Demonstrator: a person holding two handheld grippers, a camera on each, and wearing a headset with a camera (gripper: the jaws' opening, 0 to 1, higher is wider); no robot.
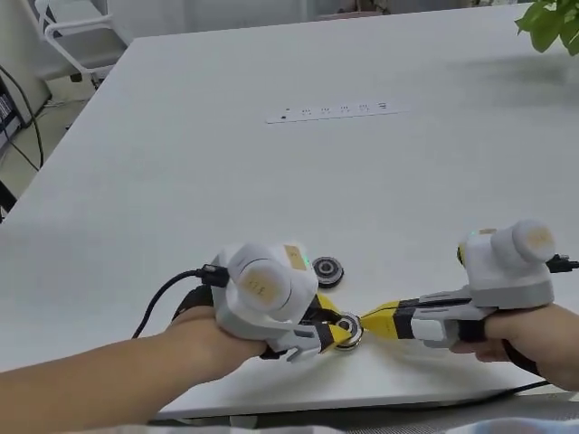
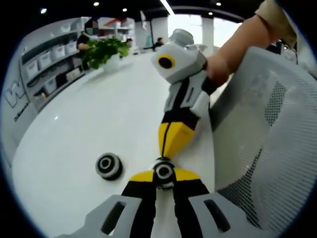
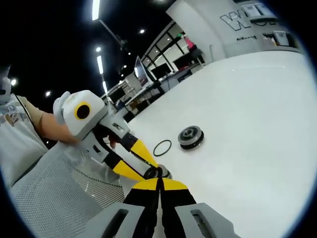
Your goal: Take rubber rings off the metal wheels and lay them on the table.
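Note:
A small metal wheel [image 1: 349, 329] sits near the table's front edge, and my left gripper [image 1: 342, 333] is shut on it from the left. In the left gripper view the wheel [image 2: 164, 172] is held between my own yellow tips. My right gripper [image 1: 366, 324] comes in from the right with its jaws pressed together and its tips touching the wheel's rim [image 3: 157, 172]. Whether those tips pinch a ring is not visible. A second wheel [image 1: 327, 270] with a dark band lies just beyond. One loose black rubber ring [image 3: 162, 148] lies flat beside that wheel [image 3: 191, 137].
A socket strip [image 1: 333, 112] is set into the white table [image 1: 226, 163] further back. Plant leaves [image 1: 552, 23] hang over the far right corner. A white chair [image 1: 72, 36] stands past the far left corner. A mesh chair back [image 2: 267, 124] is close behind the front edge.

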